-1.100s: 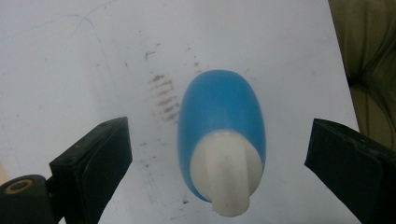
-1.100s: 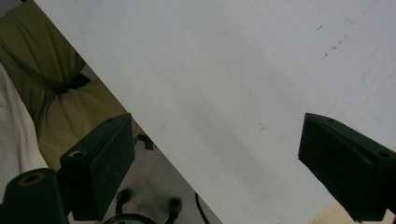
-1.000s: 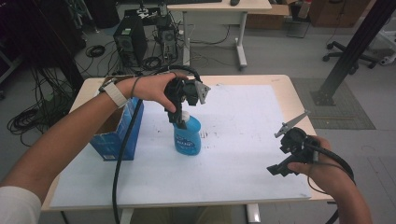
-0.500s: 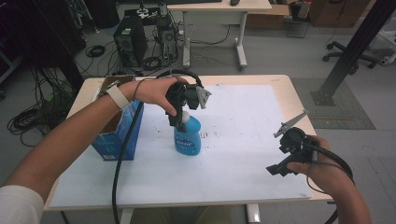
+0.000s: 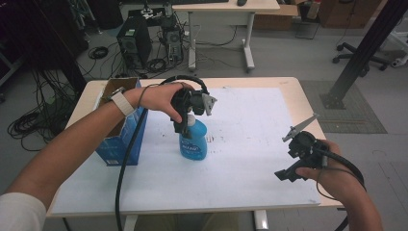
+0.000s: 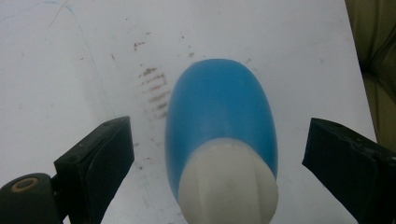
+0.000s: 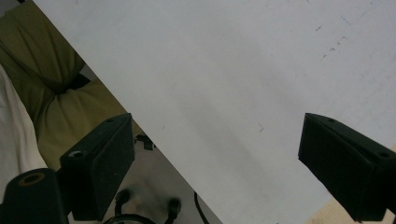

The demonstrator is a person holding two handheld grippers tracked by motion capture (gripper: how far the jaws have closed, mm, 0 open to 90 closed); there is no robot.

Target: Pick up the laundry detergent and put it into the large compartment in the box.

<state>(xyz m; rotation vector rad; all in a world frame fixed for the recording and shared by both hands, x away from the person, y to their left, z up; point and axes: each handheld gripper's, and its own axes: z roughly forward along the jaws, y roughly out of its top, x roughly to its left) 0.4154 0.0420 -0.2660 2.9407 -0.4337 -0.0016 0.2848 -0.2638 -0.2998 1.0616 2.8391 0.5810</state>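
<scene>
While the blue plastic bottle with a white cap (image 5: pixel 192 142) stands upright on the white-topped bench (image 5: pixel 250 159), the left hand-held gripper (image 5: pixel 185 122) hangs just above it, jaws spread either side of the cap; the right hand-held gripper (image 5: pixel 284 175), also spread, sits well right of the bottle.

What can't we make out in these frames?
- Bottle label: too small and blurred in the high view; faces away in the left gripper view.
- Bottle base: hidden by its own body in the left gripper view.
- Box contents: hidden by its walls and the forearm, high view.
- Right hand-held gripper jaw gap: too small in the high view.
</scene>
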